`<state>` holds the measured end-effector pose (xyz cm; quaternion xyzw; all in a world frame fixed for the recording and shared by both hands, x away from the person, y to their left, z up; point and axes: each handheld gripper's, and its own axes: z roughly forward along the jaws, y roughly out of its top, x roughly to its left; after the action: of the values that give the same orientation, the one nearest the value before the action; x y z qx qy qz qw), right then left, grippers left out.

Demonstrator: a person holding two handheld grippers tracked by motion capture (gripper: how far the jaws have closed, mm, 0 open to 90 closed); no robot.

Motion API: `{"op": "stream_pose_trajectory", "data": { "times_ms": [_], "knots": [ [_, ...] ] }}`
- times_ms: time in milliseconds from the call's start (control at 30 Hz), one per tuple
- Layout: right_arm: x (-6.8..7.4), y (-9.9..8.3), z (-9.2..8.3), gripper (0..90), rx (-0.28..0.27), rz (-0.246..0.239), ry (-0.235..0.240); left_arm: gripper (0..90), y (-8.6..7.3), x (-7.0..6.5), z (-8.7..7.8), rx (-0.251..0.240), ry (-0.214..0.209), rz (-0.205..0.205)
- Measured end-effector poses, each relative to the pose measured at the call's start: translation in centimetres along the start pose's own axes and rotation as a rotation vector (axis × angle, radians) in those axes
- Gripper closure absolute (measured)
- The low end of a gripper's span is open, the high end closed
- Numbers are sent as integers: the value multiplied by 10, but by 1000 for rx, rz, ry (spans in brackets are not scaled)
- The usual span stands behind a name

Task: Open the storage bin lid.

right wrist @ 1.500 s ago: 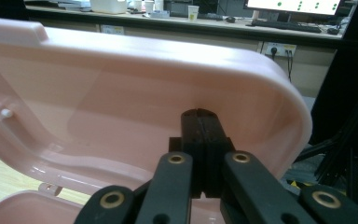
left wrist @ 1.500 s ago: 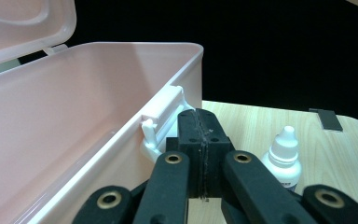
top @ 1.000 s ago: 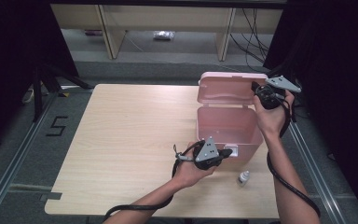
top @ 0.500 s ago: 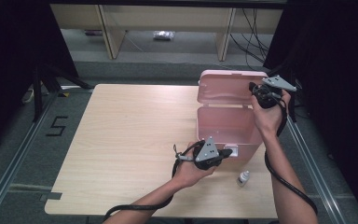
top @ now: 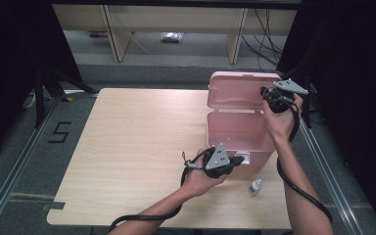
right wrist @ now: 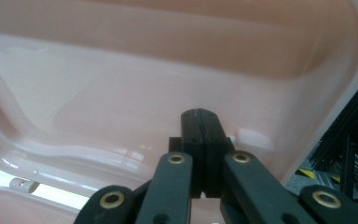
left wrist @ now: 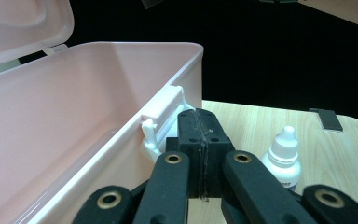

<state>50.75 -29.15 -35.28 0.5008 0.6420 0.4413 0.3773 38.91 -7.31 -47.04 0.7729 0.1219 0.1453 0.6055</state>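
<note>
A pink plastic box (top: 262,149) stands open at the right of the wooden table (top: 137,142), its lid (top: 237,90) raised behind it. My left gripper (top: 241,159) is shut with nothing in it; its tips rest at the box's front wall beside the white latch (left wrist: 161,122). In the left gripper view the left gripper (left wrist: 200,119) has its jaws pressed together next to the box wall (left wrist: 74,126). My right gripper (top: 266,94) is shut and empty at the lid's right edge. The right gripper (right wrist: 200,116) has its tips against the inside of the lid (right wrist: 121,88).
A small white dropper bottle (top: 256,186) stands on the table just in front of the box's right corner, close to the left gripper; the dropper bottle (left wrist: 284,156) is upright. Shelving and cables lie beyond the table's far edge. The table's left half is bare wood.
My right gripper has edged slightly left along the lid. The left gripper has stayed put at the latch.
</note>
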Motion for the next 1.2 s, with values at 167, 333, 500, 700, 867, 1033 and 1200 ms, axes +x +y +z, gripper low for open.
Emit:
{"op": "stream_pose_trajectory", "data": {
  "times_ms": [167, 333, 500, 700, 867, 1033, 1200],
  "knots": [
    [-1, -2, 3, 900, 2, -10, -6, 895, 0, 0, 0, 0, 0, -2],
    [-2, -1, 5, 900, 8, -16, -9, 895, 0, 0, 0, 0, 0, 1],
    [-1, -2, 7, 900, 20, -1, -8, 895, 0, 0, 0, 1, 0, 2],
    [-2, -3, 11, 900, 36, -1, -5, 896, 1, 0, 0, 7, -3, 9],
    [-3, -4, 14, 900, 43, -8, 4, 895, 1, 0, 0, 7, -3, 7],
    [-4, -5, 17, 900, 55, -18, 1, 895, 1, 0, 0, 8, -2, 6],
    [-4, -6, 20, 900, 63, 0, -3, 896, 1, 0, 0, 9, -2, 4]
  ]
}}
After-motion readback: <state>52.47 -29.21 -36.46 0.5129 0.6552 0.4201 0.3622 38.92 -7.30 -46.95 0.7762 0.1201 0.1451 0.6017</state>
